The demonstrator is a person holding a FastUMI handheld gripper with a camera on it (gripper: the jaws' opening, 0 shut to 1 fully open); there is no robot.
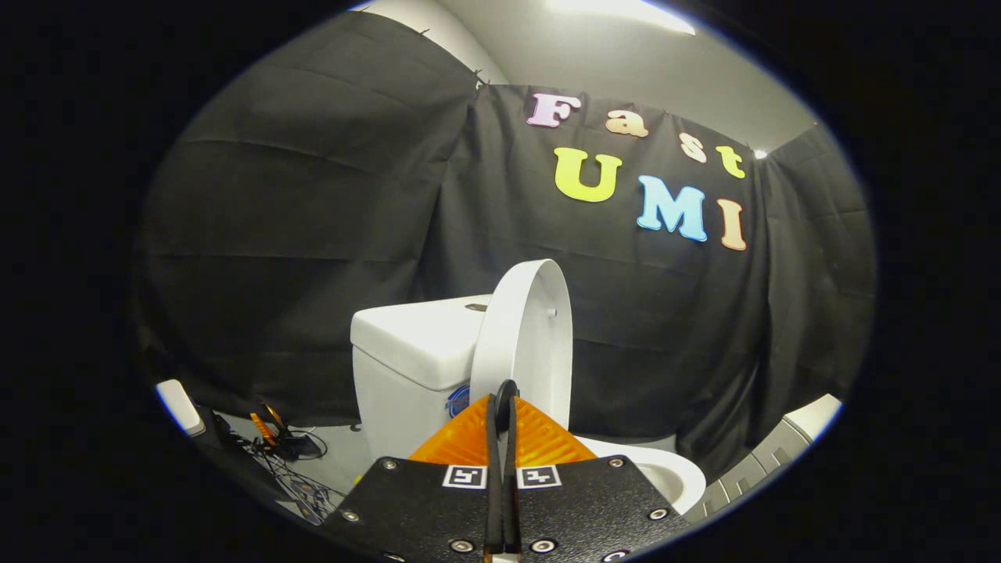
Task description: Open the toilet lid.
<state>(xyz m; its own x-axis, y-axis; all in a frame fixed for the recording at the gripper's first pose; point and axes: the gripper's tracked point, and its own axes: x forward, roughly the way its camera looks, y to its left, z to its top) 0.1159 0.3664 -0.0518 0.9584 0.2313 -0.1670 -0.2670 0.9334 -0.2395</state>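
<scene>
The black cloth wall hangs behind everything. In front of it stands the white toilet, its tank to the left of my fingers. The lid is raised, standing nearly upright just ahead of my fingertips and leaning toward the tank. Part of the bowl rim shows to the right. My gripper has its fingers pressed together, holding nothing. Some cables lie on the floor at left.

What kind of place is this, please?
Probably a mock bathroom in a recording booth: a white toilet with its lid raised stands before black cloth walls, with cables on the floor. The gripper, fingers together, holds nothing.
</scene>
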